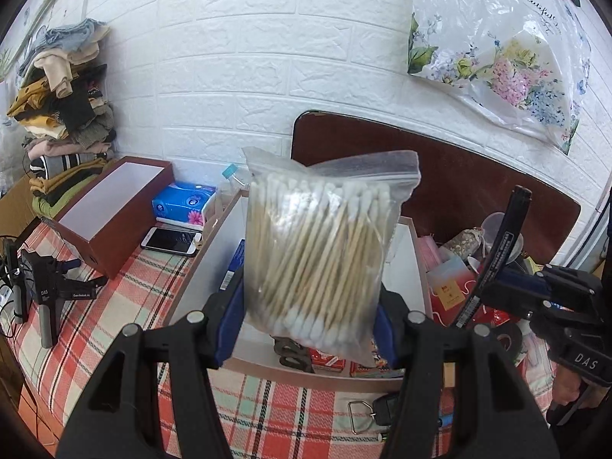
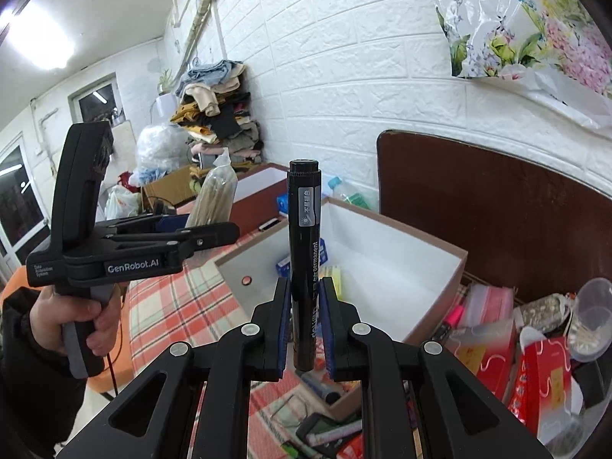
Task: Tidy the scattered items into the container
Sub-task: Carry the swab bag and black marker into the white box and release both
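My left gripper point(image 1: 310, 317) is shut on a clear zip bag of cotton swabs point(image 1: 321, 248) and holds it upright above the white-lined open box point(image 1: 409, 252). The bag also shows edge-on in the right wrist view point(image 2: 216, 195). My right gripper point(image 2: 305, 313) is shut on a black permanent marker point(image 2: 305, 252), upright, above the near edge of the same box point(image 2: 382, 267). The marker shows at the right of the left wrist view point(image 1: 497, 252). Small packets and a blue box lie inside the box.
A red box lid point(image 1: 111, 210), a tissue pack point(image 1: 183, 202) and a phone point(image 1: 170, 241) lie left on the plaid cloth point(image 1: 95, 340). Red packets point(image 2: 535, 375), a plastic cup point(image 2: 591, 317) and pens lie right. A spare gripper point(image 1: 46, 290) stands at left.
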